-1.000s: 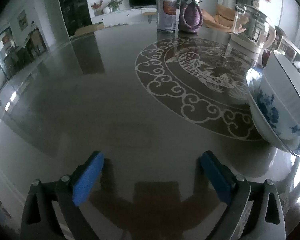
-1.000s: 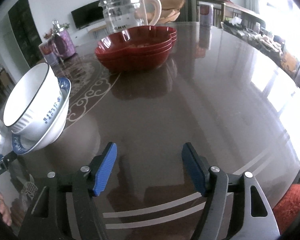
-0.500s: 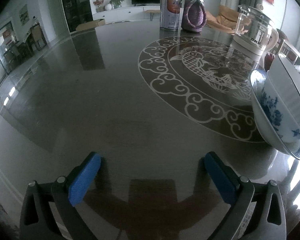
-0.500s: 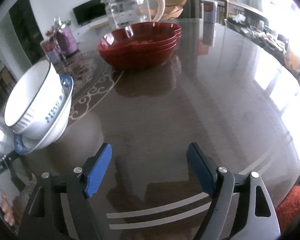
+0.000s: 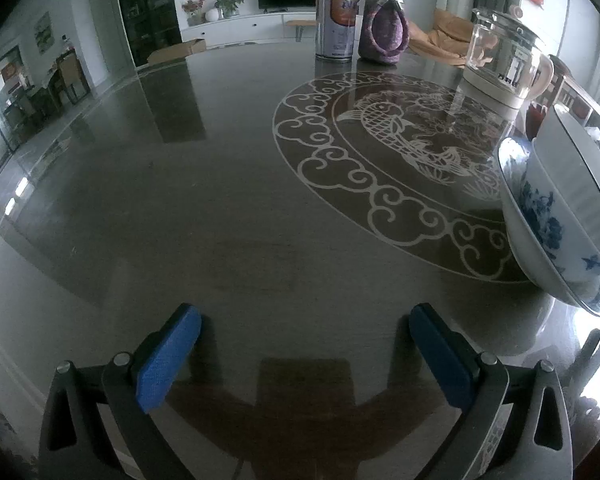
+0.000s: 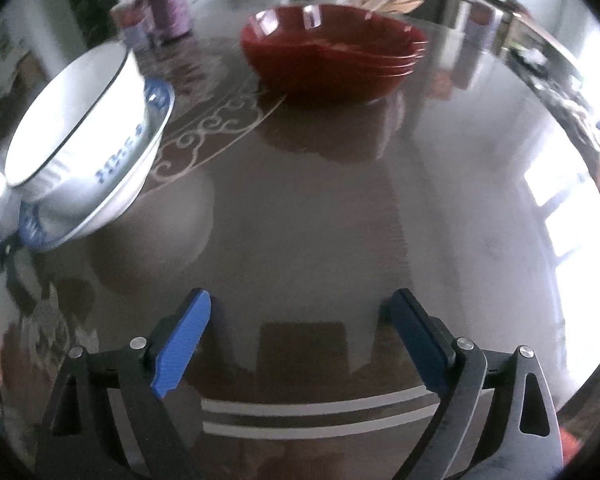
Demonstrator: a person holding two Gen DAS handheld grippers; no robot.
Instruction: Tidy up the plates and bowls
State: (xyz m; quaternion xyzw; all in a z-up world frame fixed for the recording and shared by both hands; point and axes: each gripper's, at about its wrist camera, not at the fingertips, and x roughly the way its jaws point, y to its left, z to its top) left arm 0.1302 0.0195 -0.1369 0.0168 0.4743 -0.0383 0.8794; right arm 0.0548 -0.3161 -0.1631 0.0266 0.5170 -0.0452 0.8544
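A white bowl (image 6: pixel 72 116) sits nested in a blue-and-white patterned bowl (image 6: pixel 112 196) at the left of the right wrist view; the pair shows at the right edge of the left wrist view (image 5: pixel 560 216). A stack of red bowls (image 6: pixel 332 56) stands farther back, near the table's middle. My left gripper (image 5: pixel 304 316) is open and empty, low over the dark table, left of the nested bowls. My right gripper (image 6: pixel 300 304) is open and empty, low over the table, right of and nearer than the nested bowls.
A glass kettle (image 5: pixel 504 64) stands behind the bowls. A metal tin (image 5: pixel 334 26) and a purple pouch (image 5: pixel 384 28) stand at the table's far side. The round table (image 5: pixel 180 200) has a pale fish inlay (image 5: pixel 384 120). Clutter lies along the far right rim (image 6: pixel 560 76).
Both grippers have drawn back a little toward the table's near edge. The right wrist view has tilted down and moved, so the bowls appear higher and blurred. Both stay open.
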